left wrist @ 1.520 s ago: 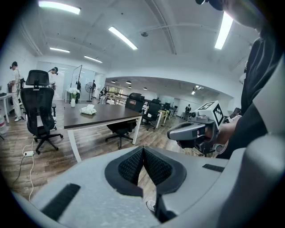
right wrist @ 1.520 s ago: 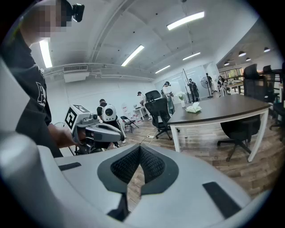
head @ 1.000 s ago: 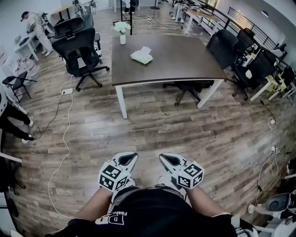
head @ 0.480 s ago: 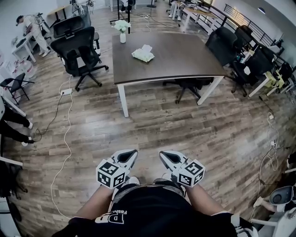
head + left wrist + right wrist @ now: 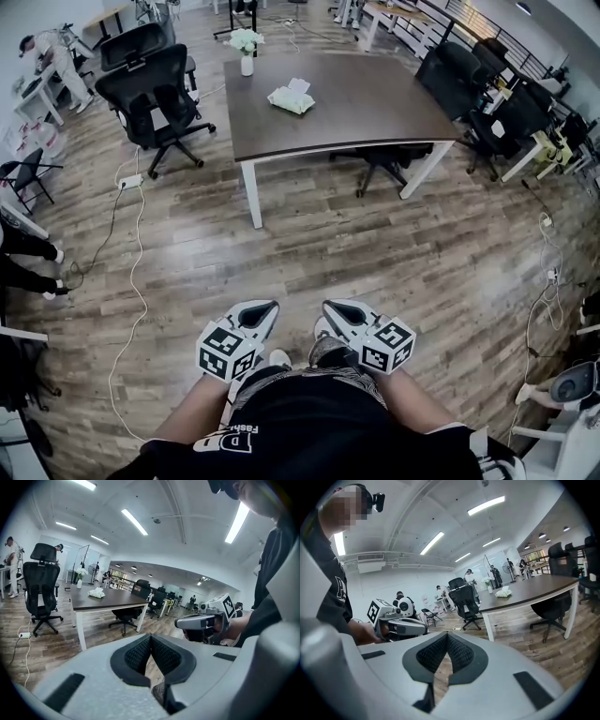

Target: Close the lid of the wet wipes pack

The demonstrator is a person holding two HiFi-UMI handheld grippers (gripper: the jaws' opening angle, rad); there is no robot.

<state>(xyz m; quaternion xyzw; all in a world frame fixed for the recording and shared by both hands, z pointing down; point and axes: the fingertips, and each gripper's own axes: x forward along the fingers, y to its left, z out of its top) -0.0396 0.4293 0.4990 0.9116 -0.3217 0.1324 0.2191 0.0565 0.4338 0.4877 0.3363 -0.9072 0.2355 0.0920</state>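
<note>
two grippers clenched, nothing held: left gripper (image 5: 261,309), right gripper (image 5: 336,311) side by side at person's waist; wet wipes pack (image 5: 292,97) well apart, on table (image 5: 375,112).

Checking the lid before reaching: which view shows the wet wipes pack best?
Head view: the wet wipes pack lies fully visible from above on the table. Both gripper views show it side-on, small and distant.
</note>
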